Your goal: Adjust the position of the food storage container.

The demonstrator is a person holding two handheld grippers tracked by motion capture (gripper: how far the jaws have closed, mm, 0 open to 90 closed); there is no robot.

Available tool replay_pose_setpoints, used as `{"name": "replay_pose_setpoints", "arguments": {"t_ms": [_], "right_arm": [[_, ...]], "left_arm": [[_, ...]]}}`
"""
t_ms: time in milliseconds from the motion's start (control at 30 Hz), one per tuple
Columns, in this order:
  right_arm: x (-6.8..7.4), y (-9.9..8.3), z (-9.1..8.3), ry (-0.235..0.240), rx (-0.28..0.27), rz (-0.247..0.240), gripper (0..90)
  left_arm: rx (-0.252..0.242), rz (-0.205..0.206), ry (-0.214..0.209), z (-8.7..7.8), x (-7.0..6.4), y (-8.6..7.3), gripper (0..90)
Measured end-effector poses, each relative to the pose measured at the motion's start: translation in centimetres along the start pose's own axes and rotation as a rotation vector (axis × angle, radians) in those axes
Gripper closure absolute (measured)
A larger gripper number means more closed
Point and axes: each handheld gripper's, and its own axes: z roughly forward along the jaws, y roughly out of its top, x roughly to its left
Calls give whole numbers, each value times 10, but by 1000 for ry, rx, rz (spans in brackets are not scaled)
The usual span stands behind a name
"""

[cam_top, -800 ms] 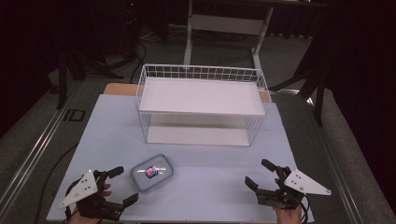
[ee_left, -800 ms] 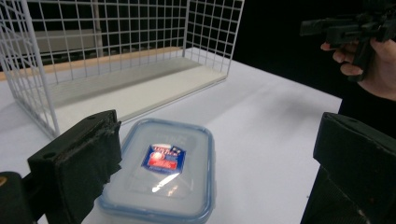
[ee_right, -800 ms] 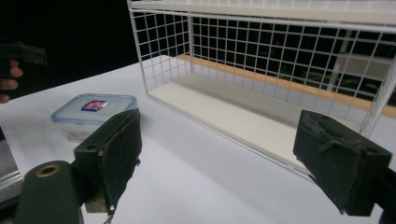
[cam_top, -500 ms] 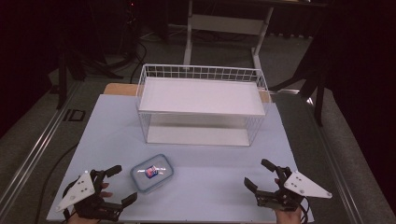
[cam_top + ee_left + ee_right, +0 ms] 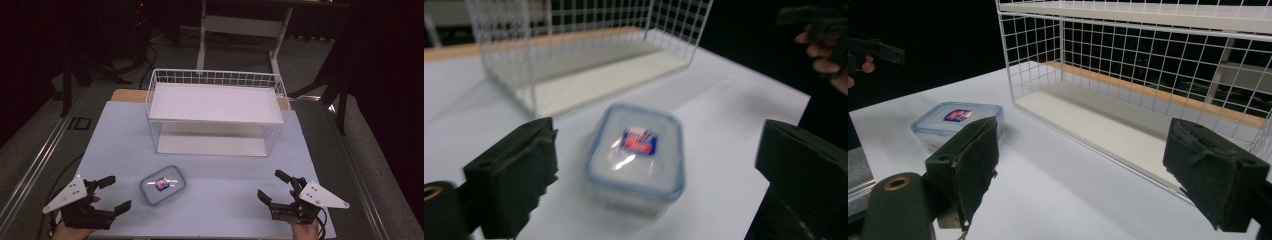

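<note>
A small clear plastic box with a blue-rimmed lid and a red and blue label (image 5: 162, 185) (image 5: 636, 150) (image 5: 958, 122) lies flat on the white table top (image 5: 225, 185), left of centre near the front. My left gripper (image 5: 114, 194) is open at the front left corner, a short way left of the box, jaws pointing at it with nothing between them. At the front right my right gripper (image 5: 274, 187) stands open and holds nothing. In the left gripper view the box is blurred, just beyond the jaws.
A white wire rack (image 5: 216, 112) (image 5: 1148, 65) with a white top shelf and a white bottom board stands at the middle back of the table. A wooden strip (image 5: 127, 95) runs along the far edge. Dark floor and stands surround the table.
My left gripper has edged slightly right towards the box. The right gripper and the box hold their places.
</note>
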Motion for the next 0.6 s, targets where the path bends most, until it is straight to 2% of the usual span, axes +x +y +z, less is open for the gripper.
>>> {"name": "replay_pose_setpoints", "arguments": {"t_ms": [33,67,133,167,200,267,300,367,400,433,500,567,600], "right_arm": [[0,-1,0,4,1,2,146],[0,-1,0,4,1,2,146],[0,-2,1,-2,2,1,146],[0,-2,1,-2,2,1,146],[0,-2,2,-8,2,8,146],[0,-3,2,-9,3,10,146],[0,-4,3,-9,6,14,146],[0,-4,3,-9,8,13,146],[0,-4,3,-8,10,12,146],[0,-4,3,-8,10,12,146],[-1,-4,4,-6,10,13,146],[0,-4,4,-14,8,9,146],[0,-4,4,-14,8,9,146]], "left_arm": [[21,-7,1,0,4,-4,87],[37,-6,0,1,6,-7,87],[79,-9,-16,4,10,-14,209],[94,-8,-28,7,11,-17,209],[110,-15,-34,10,12,-20,362],[138,-17,-51,16,13,-23,388],[164,-11,-56,20,14,-24,507],[204,-5,-53,27,16,-26,601],[224,-9,-51,31,17,-26,639],[237,-15,-59,35,19,-27,639],[267,-3,-65,43,19,-27,756],[292,9,-89,51,18,-26,818],[302,12,-87,55,18,-26,818]]}}
